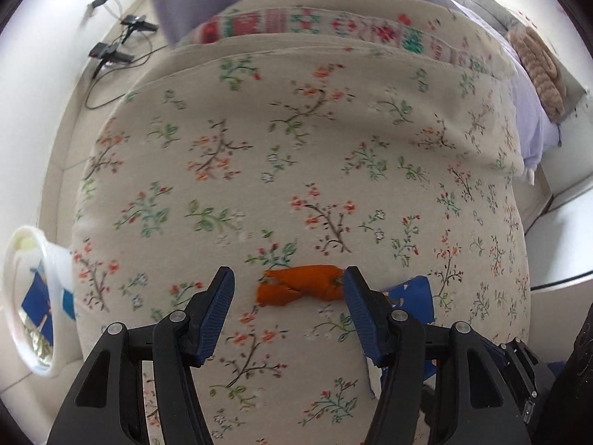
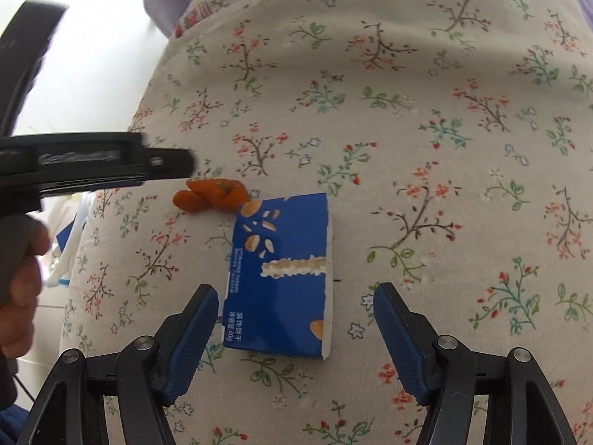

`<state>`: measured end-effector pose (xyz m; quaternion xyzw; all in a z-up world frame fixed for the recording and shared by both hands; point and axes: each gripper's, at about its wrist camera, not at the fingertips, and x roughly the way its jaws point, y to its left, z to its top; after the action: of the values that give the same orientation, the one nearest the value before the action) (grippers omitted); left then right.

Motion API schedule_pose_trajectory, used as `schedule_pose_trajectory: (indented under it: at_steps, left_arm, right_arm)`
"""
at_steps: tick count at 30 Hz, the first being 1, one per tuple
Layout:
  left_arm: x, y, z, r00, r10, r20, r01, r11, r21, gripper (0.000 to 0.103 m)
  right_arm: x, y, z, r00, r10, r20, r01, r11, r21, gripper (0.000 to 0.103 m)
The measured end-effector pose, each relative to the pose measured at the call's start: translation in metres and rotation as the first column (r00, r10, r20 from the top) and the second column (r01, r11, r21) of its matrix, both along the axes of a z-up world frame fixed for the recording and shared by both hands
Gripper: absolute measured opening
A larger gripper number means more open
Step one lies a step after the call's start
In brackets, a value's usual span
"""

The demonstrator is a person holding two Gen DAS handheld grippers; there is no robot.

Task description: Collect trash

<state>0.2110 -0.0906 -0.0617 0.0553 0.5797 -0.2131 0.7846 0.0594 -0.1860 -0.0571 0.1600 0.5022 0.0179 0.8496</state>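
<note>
Peel scrap, orange and curled (image 1: pixel 300 286), lies crosswise between wide-open left tool (image 1: pixel 289 304) fingers, left of torn blue cardboard wrapper (image 2: pixel 281 278) framed by wide-open right tool (image 2: pixel 296 328).

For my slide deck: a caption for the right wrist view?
Open right hand-held gripper poised over torn blue snack box beside orange peel on floral bedspread.

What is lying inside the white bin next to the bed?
Inside the white bin, blue packaging pieces and something shiny silver are visible. Its bottom, and anything under those pieces, is covered.
</note>
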Motion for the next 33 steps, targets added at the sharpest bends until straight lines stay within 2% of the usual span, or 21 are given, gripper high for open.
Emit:
schedule_pose_trajectory:
  at_steps: [3, 5, 11, 14, 18, 20, 21, 25, 29, 33]
  left_arm:
    - [0.002, -0.01, -0.013, 0.999, -0.032, 0.002, 0.031, 0.998, 0.057, 0.069]
    - [0.006, -0.013, -0.024, 1.0, -0.018, -0.005, 0.019, 0.996, 0.087, 0.069]
    - [0.016, -0.004, -0.028, 0.999, 0.033, -0.029, -0.033, 0.999, 0.003, 0.069]
    - [0.016, -0.007, -0.029, 0.999, 0.012, -0.034, -0.014, 0.999, -0.048, 0.043]
    - [0.014, -0.009, -0.027, 1.0, 0.02, -0.019, -0.021, 0.999, -0.043, 0.034]
    - [0.014, -0.005, -0.024, 0.999, 0.043, -0.03, -0.045, 0.997, -0.064, 0.027]
    - [0.011, -0.004, -0.02, 0.998, 0.053, -0.028, -0.055, 0.996, -0.074, 0.017]
    - [0.01, 0.01, -0.004, 0.996, 0.082, -0.02, -0.083, 0.991, -0.101, 0.014]
    - [0.006, 0.019, -0.002, 0.995, 0.098, -0.025, -0.101, 0.988, -0.115, 0.012]
    - [0.007, 0.038, 0.008, 0.992, 0.124, -0.027, -0.127, 0.981, -0.145, 0.012]
  right_arm:
    - [0.001, 0.009, -0.005, 0.999, 0.033, -0.01, -0.033, 0.999, -0.004, 0.074]
    - [0.002, 0.014, -0.008, 0.999, 0.043, -0.017, -0.043, 0.999, -0.029, 0.074]
    - [0.006, 0.021, -0.014, 0.999, 0.044, -0.029, -0.046, 0.996, -0.078, 0.074]
    - [0.008, 0.017, -0.017, 0.999, 0.032, -0.035, -0.035, 0.995, -0.098, 0.074]
    - [0.006, 0.013, -0.02, 0.999, 0.025, -0.037, -0.028, 0.995, -0.091, 0.071]
    - [0.006, 0.013, -0.02, 0.999, 0.04, -0.029, -0.042, 0.997, -0.072, 0.056]
    - [0.003, 0.012, -0.019, 0.999, 0.046, -0.028, -0.048, 0.997, -0.065, 0.053]
    - [0.002, 0.013, -0.016, 0.999, 0.053, -0.008, -0.053, 0.995, -0.082, 0.036]
    - [0.001, 0.013, -0.01, 0.998, 0.055, 0.021, -0.054, 0.997, -0.062, 0.017]
    - [-0.003, 0.019, 0.0, 0.995, 0.08, 0.064, -0.077, 0.996, -0.045, 0.009]
